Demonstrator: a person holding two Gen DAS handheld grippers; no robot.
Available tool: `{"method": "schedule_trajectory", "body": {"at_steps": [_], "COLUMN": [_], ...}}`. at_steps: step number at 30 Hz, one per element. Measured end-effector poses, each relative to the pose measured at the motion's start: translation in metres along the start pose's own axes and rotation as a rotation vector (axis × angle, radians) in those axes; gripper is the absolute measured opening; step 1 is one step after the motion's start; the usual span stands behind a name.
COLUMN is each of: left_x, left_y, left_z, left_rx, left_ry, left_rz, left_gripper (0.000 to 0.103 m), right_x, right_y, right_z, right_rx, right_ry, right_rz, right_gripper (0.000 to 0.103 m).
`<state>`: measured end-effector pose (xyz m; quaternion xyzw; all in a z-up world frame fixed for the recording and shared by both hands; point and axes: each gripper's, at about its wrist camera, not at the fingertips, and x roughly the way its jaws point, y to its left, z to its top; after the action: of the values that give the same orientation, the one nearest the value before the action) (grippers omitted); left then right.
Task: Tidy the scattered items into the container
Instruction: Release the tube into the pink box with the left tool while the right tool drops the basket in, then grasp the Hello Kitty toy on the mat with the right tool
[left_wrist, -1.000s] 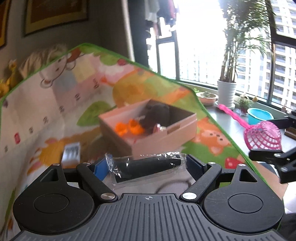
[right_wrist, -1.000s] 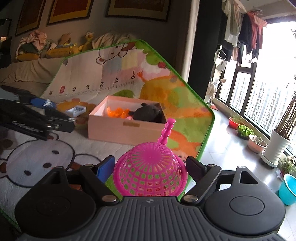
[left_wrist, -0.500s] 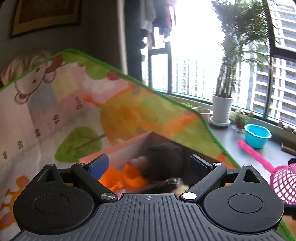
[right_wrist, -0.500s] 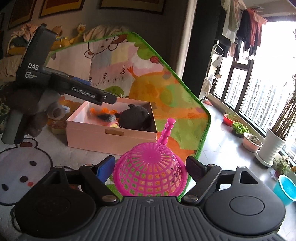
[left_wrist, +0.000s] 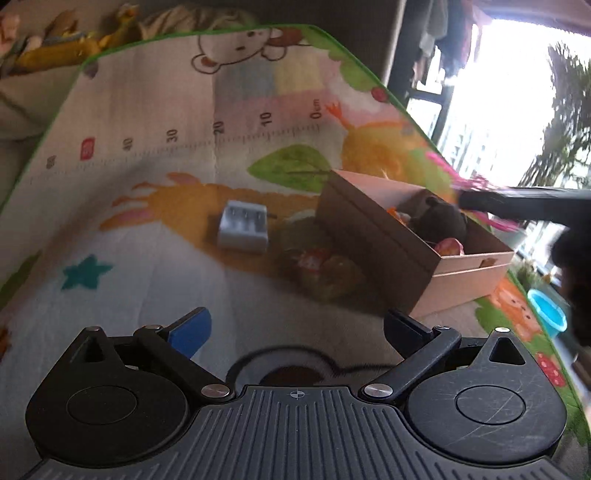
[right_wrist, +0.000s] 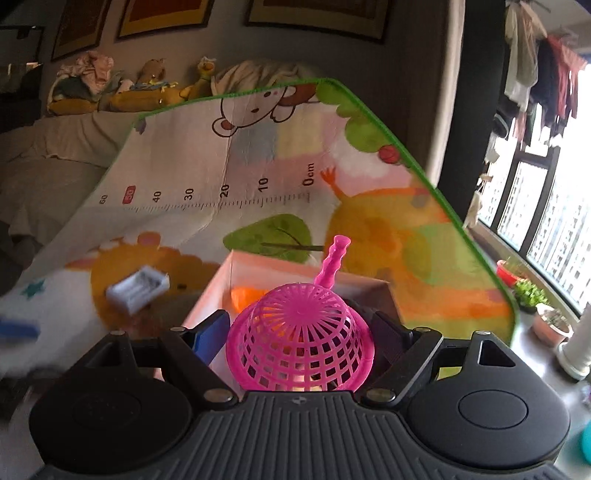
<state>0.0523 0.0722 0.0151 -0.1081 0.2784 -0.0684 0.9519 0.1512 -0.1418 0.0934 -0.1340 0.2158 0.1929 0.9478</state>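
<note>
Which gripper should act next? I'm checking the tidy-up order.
Right, probably. The right gripper already holds the pink strainer over the box, so it can drop it in. The left gripper is open and empty, back from the charger.

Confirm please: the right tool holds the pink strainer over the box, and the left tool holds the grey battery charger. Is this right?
One part is wrong. The left tool is open and holds nothing; in the left wrist view the grey battery charger lies on the play mat, beside the box. The right tool does hold the pink strainer over the box.
</note>
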Motion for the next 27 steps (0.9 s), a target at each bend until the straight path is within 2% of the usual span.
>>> {"method": "schedule_trajectory", "body": {"at_steps": [5, 11, 14, 15, 17, 19, 23, 25, 27], "left_x": [-0.002, -0.005, -0.005, -0.005, -0.006, -0.006, -0.006, -0.006, -0.006], "left_y": [0.01, 0.016, 0.013, 0.012, 0.011, 0.01, 0.011, 0.011, 0.011], "left_z": [-0.004, -0.008, -0.008, -0.008, -0.008, -0.008, -0.009, -0.009, -0.008], "left_rx": [-0.046, -0.092, -0.083, -0.078, -0.068, -0.061, -0.063, -0.063, -0.064], "left_ry": [-0.007, -0.026, -0.026, -0.023, -0.022, -0.022, -0.019, -0.018, -0.018], "left_rz": [-0.043, -0.064, -0.05, -0.047, -0.048, -0.046, -0.045, -0.044, -0.044], "left_gripper": [0.102, 0.103, 0.103, 0.103, 0.103, 0.103, 0.103, 0.103, 0.103], "right_x": [0.032, 0.027, 0.027, 0.031, 0.037, 0.043, 0.05, 0.066, 0.078], "right_y": [0.019, 0.053, 0.079, 0.087, 0.1, 0.11, 0.129, 0.134, 0.138], "right_z": [0.004, 0.007, 0.009, 0.011, 0.014, 0.019, 0.025, 0.027, 0.025], "right_rx": [-0.045, -0.104, -0.153, -0.157, -0.162, -0.175, -0.2, -0.198, -0.206], "right_ry": [0.051, 0.049, 0.089, 0.118, 0.149, 0.181, 0.247, 0.349, 0.402], "right_rz": [0.022, 0.072, 0.15, 0.181, 0.197, 0.227, 0.276, 0.28, 0.256], "right_gripper": [0.089, 0.088, 0.076, 0.069, 0.069, 0.057, 0.056, 0.056, 0.056]}}
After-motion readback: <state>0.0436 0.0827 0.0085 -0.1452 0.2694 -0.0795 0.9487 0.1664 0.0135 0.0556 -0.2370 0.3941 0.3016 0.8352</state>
